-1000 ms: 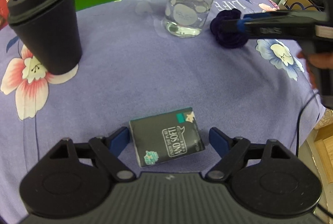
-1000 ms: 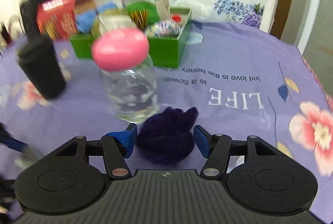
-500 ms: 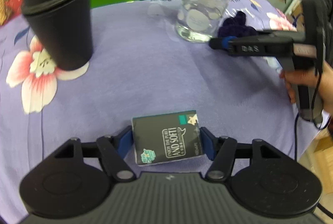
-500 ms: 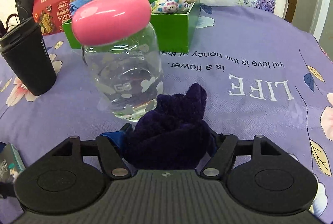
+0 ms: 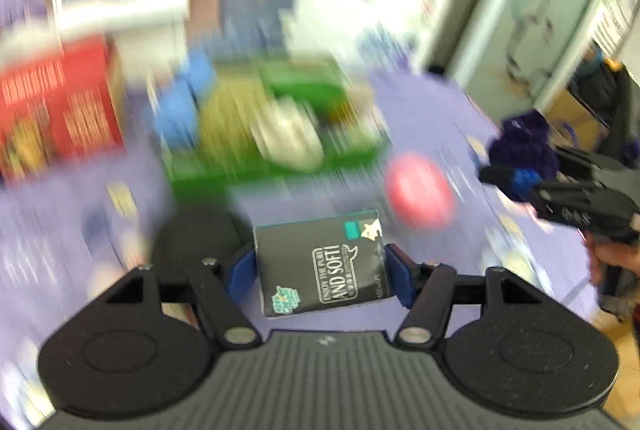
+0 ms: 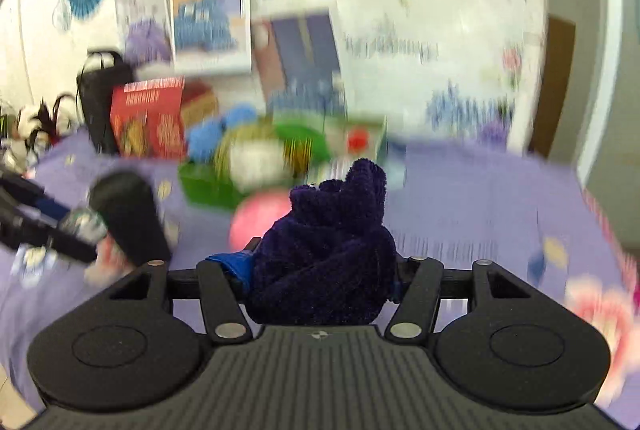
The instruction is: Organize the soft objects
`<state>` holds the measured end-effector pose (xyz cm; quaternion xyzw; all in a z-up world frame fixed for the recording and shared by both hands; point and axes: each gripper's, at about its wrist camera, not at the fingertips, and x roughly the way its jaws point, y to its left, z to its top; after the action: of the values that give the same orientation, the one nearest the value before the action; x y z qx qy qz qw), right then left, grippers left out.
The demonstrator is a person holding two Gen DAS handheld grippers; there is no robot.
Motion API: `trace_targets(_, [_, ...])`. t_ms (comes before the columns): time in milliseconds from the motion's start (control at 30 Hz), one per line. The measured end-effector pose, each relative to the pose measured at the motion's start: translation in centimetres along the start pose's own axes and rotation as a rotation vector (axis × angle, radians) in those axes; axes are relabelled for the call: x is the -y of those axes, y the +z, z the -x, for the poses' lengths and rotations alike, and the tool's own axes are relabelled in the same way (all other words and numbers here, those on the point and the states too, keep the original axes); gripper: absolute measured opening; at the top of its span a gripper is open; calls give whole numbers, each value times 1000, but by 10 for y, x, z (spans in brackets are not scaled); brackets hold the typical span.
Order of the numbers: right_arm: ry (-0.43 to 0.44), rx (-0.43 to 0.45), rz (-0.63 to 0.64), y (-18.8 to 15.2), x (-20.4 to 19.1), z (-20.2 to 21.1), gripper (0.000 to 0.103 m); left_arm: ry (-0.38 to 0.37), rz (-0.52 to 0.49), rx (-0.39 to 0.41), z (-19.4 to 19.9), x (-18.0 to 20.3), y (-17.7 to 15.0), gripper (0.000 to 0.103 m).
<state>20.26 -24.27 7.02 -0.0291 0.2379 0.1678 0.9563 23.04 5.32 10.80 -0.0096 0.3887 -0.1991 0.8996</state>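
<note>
Left gripper (image 5: 322,272) angled down over purple flowered tablecloth (image 5: 420,118), blue pads pinching dark rectangular tissue pack (image 5: 322,264), pack clear of cloth. Right gripper (image 6: 320,278) tilted slightly down, clamped on dark purple fuzzy cloth bundle (image 6: 328,250), bundle bulging above fingers. Background smeared: green box (image 6: 204,186) of soft items beyond, pink-lidded jar (image 6: 256,218) nearer.

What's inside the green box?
The green box holds a blurry heap: something blue, something white and yellowish threads. Whatever lies underneath that heap is hidden.
</note>
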Motion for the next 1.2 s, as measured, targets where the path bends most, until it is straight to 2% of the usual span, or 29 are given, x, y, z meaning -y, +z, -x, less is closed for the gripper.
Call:
trace_targets(67, [9, 0, 12, 32, 4, -30, 44, 44, -12, 38, -12, -12, 43, 65])
trace_targets(233, [37, -54, -23, 92, 19, -118, 44, 113, 6, 54, -64, -41, 128, 65])
trace_targets(367, [82, -145, -90, 112, 27, -179, 46, 133, 38, 11, -109, -62, 160, 66])
trace_targets(467, [97, -223, -134, 114, 28, -215, 46, 188, 34, -6, -135, -70, 167, 86])
trace_targets(500, [85, -231, -146, 115, 29, -221, 46, 212, 28, -11, -141, -71, 169, 86])
trace_targets(667, [85, -148, -134, 121, 25, -208, 47, 242, 10, -6, -142, -71, 165, 92])
trace_targets(833, [77, -143, -89, 118, 18, -181, 48, 233, -12, 16, -121, -58, 155, 92])
trace_targets(1000, [44, -146, -28, 108, 8, -138, 48, 212, -35, 71, -78, -23, 133, 92])
trace_targets(1200, [6, -116, -6, 96, -3, -65, 49, 167, -52, 152, -13, 29, 94, 94])
